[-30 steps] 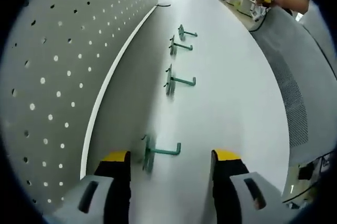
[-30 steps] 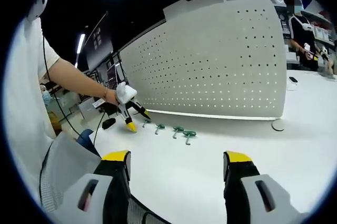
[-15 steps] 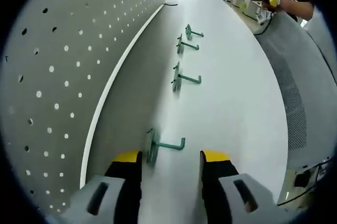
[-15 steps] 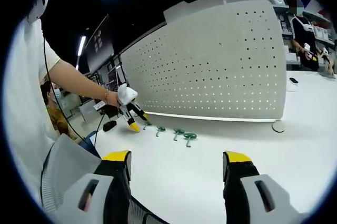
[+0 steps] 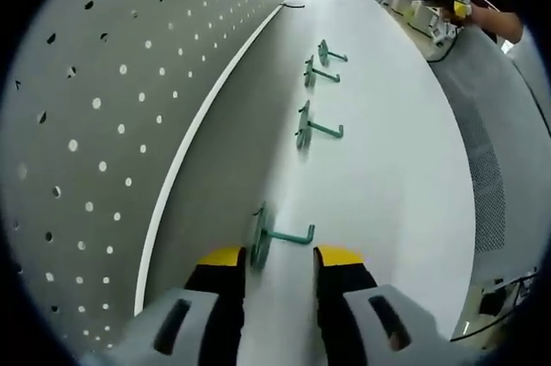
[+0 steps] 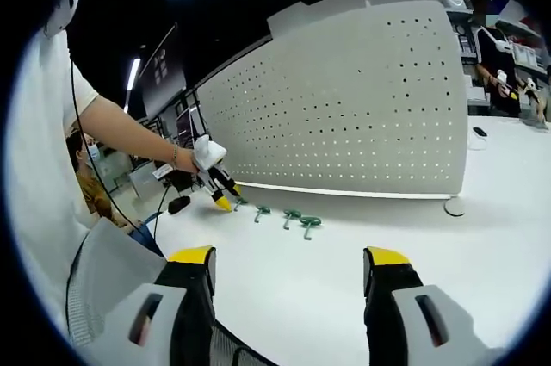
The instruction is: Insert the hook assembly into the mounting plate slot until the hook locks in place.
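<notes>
Four green hooks lie in a row on the white table in front of the grey pegboard (image 5: pixel 103 108). The nearest hook (image 5: pixel 280 235) lies just ahead of my left gripper (image 5: pixel 280 259), whose yellow-tipped jaws stand a narrow gap apart with nothing held between them. Further along lie the second hook (image 5: pixel 314 127), the third hook (image 5: pixel 316 73) and the last hook (image 5: pixel 329 53). In the right gripper view a hand holds the left gripper (image 6: pixel 219 198) low by the hooks (image 6: pixel 292 214), under the pegboard (image 6: pixel 362 108). My right gripper (image 6: pixel 289 259) hangs open, well back from the table.
The table's curved edge runs along the right of the left gripper view, with grey mesh (image 5: pixel 482 151) beyond it. A small round white object (image 6: pixel 454 205) sits at the pegboard's far end. A person (image 6: pixel 495 47) stands in the background.
The left gripper's jaws have narrowed and it has moved forward, closer to the nearest hook. The right gripper has stayed as it was.
</notes>
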Tool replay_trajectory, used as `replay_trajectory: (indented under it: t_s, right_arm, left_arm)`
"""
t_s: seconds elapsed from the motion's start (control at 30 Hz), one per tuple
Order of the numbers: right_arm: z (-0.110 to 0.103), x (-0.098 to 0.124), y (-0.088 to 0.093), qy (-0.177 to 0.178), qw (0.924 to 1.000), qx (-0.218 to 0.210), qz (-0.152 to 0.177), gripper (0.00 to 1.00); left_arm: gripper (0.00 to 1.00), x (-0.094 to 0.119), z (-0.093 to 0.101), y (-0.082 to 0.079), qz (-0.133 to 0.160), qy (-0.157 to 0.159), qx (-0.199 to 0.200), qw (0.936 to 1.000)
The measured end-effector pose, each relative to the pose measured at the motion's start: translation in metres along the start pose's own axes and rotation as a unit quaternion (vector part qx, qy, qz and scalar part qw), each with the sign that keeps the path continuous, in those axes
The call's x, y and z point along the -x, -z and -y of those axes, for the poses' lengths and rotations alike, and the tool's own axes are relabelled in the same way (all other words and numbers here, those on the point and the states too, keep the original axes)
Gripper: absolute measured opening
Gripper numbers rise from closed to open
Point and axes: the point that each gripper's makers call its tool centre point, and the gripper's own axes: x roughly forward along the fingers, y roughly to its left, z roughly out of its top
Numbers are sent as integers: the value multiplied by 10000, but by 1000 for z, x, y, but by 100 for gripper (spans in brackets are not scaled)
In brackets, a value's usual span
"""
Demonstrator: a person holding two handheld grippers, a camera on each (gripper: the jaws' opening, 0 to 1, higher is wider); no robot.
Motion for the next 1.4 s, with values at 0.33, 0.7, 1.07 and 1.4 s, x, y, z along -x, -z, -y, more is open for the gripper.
replay_trajectory:
  t_s: [0.33, 0.7, 1.07, 1.4]
  right_arm:
    - [-1, -1, 1, -11, 10000, 19, -32, 67]
    - [-1, 0, 1, -6, 10000, 35, -38, 67]
    - [-1, 0, 2, 2, 10000, 38, -45, 66]
    - [-1, 0, 2, 9, 10000, 34, -54, 66]
  left_arm:
    - [21, -1, -5, -1, -36, -124, 198, 9997]
    - [12, -1, -10, -1, -64, -293, 301, 9991]
    - [4, -1, -13, -1, -122, -406, 263, 9988]
    - [3, -1, -12, -2, -124, -426, 294, 9986]
